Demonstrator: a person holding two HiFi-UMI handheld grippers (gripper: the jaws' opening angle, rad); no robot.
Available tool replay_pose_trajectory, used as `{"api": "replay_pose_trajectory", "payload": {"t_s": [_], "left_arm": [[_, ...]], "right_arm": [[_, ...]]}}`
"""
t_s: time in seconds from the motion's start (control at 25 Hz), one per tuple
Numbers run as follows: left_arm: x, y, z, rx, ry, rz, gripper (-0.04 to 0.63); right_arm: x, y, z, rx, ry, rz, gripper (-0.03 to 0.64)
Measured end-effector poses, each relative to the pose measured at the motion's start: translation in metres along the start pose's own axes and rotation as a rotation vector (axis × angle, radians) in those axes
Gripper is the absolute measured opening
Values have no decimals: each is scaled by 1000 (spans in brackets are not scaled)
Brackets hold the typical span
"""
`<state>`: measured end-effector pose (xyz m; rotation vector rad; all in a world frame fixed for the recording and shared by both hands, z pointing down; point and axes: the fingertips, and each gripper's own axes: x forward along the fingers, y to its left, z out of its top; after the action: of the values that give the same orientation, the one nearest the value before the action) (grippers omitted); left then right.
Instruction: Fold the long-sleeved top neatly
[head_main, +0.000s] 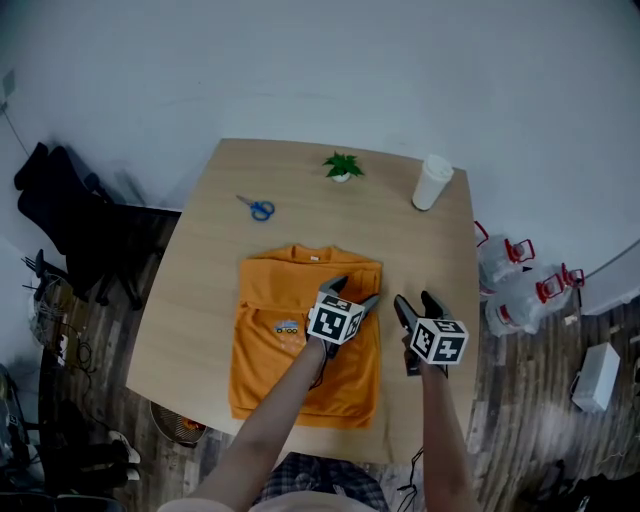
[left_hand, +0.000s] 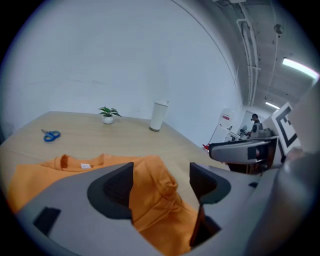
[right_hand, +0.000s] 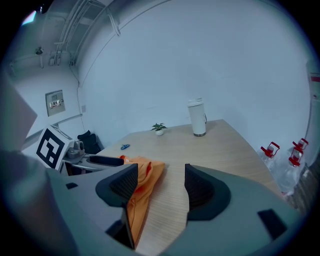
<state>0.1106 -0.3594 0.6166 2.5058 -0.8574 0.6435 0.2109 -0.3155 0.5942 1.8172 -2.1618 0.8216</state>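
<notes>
Orange top (head_main: 290, 350) flat on table (head_main: 190, 300), long way running near to far. Left gripper (head_main: 357, 291) over top's right edge, jaws spread, cloth bump between, not pinched. Right gripper (head_main: 415, 300) just right of top, jaws spread, empty.

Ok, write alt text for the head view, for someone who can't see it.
An orange top lies partly folded on a wooden table, the left gripper and right gripper open by its right edge. Scissors, a potted plant and a white cup sit farther back.
</notes>
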Motion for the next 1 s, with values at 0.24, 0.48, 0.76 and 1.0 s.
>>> {"api": "replay_pose_trajectory", "payload": {"t_s": [0.24, 0.48, 0.76, 1.0], "left_arm": [[-51, 78, 16, -11, -36, 131, 350], [-90, 154, 13, 40, 52, 200, 350], [-98, 201, 5, 238, 241, 144, 331], [-85, 225, -13, 354, 391, 57, 331]], "right_arm": [[20, 22, 28, -104, 5, 62, 302], [56, 57, 42, -366, 112, 172, 304], [106, 84, 37, -655, 298, 305, 302], [145, 90, 18, -843, 440, 384, 301]]}}
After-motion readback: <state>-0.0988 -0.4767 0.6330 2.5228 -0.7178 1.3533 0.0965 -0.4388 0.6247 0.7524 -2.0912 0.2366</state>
